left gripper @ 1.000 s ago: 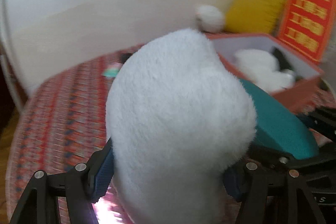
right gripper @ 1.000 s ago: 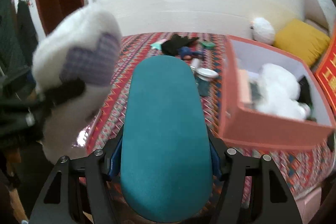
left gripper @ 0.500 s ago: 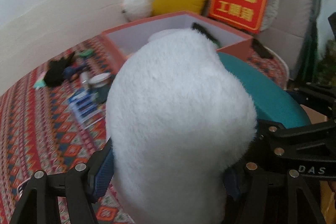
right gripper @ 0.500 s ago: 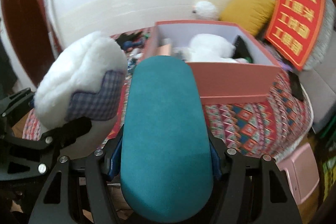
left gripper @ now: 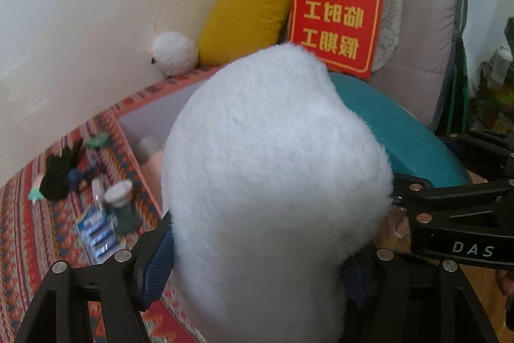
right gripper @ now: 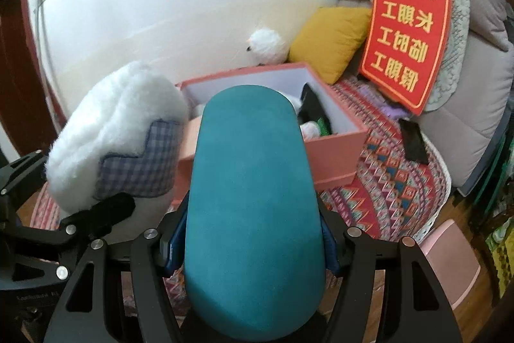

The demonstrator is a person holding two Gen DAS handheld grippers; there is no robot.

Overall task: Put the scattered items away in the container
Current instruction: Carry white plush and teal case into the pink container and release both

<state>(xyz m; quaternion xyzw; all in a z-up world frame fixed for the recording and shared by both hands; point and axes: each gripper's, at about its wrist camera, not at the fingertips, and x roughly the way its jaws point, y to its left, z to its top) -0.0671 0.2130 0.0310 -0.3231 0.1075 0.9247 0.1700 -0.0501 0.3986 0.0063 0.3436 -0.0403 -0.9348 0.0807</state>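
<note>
Both tongs are loaded, the left gripper point(left gripper: 253, 259) clamped on a white plush slipper point(left gripper: 273, 182) and the right gripper point(right gripper: 252, 241) on a teal case point(right gripper: 252, 208), short of the part-filled pink box point(right gripper: 334, 156) at twelve o'clock, while small clutter point(left gripper: 96, 198) waits at ten o'clock.

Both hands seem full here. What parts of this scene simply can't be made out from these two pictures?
- Left wrist view: the white plush slipper hides most of the pink box and its contents.
- Right wrist view: the teal case covers the box's middle; only bits of white and black things show.
- Small items on the patterned cloth: too blurred to name.
- Both jaws: the contact points are buried under their loads.
</note>
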